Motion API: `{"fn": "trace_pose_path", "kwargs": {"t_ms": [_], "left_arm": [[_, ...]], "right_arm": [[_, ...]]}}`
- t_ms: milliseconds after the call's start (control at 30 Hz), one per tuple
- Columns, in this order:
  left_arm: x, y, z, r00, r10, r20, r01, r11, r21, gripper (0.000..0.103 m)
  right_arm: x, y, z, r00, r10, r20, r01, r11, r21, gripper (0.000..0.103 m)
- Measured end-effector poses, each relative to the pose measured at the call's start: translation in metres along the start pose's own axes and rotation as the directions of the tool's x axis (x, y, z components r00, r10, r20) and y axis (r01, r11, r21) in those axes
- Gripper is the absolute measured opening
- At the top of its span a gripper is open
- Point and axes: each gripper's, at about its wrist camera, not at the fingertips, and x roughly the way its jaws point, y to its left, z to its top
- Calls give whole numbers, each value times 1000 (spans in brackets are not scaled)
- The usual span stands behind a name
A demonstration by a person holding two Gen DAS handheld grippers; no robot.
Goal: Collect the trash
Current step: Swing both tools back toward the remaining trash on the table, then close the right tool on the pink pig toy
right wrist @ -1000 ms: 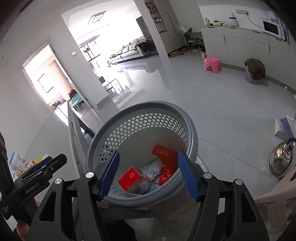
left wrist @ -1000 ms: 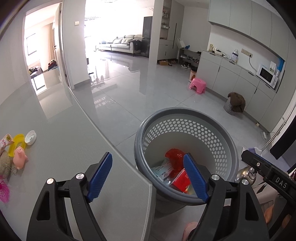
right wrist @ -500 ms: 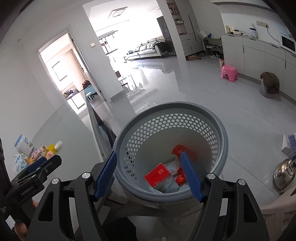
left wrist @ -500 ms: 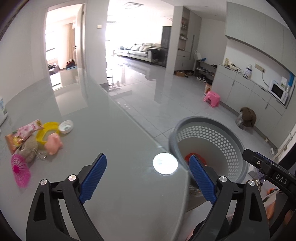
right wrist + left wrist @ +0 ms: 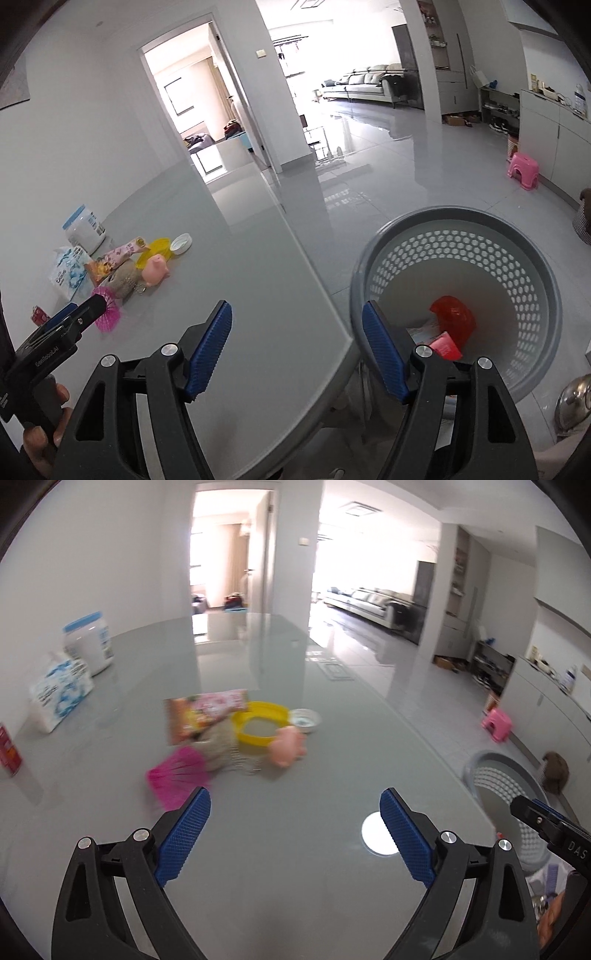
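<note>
The left gripper [image 5: 293,829] is spread wide with nothing between its 2 blue pads, and 1 second ago it looked down into the bin [image 5: 513,808]; now it faces the table [image 5: 280,867], with the bin off to the right of its fingers. Ahead of the fingers lies the pile: a pink fan [image 5: 179,777] nearest the left pad, then a pig toy [image 5: 288,746], a yellow lid [image 5: 262,725] and a snack wrapper [image 5: 201,716] beyond. The right gripper [image 5: 297,349], also open and empty, has swung left so that its right finger stands over the bin's rim. I judge the drop finished and the next pick-up beginning.
</note>
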Motion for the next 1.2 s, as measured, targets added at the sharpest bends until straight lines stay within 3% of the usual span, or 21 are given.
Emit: {"fn": "trace_pose_path", "kwargs": {"t_ms": [267,500,767,1200], "left_arm": [[-2,69,-3,993,121,-10,-121,985,-121,91],[-2,97,-5,983,181,-22,-183,967,-178,91],[5,118,-1,978,206,-32,-208,956,-206,91],[13,129,1,982,180,-56,-188,955,-229,91]], "right_arm": [[33,59,3,997,66,-48,-71,992,-103,70],[65,102,11,989,113,-92,-127,977,-173,71],[103,144,19,981,140,-137,-171,954,-244,72],[152,182,36,974,122,-191,-175,939,-295,72]]}}
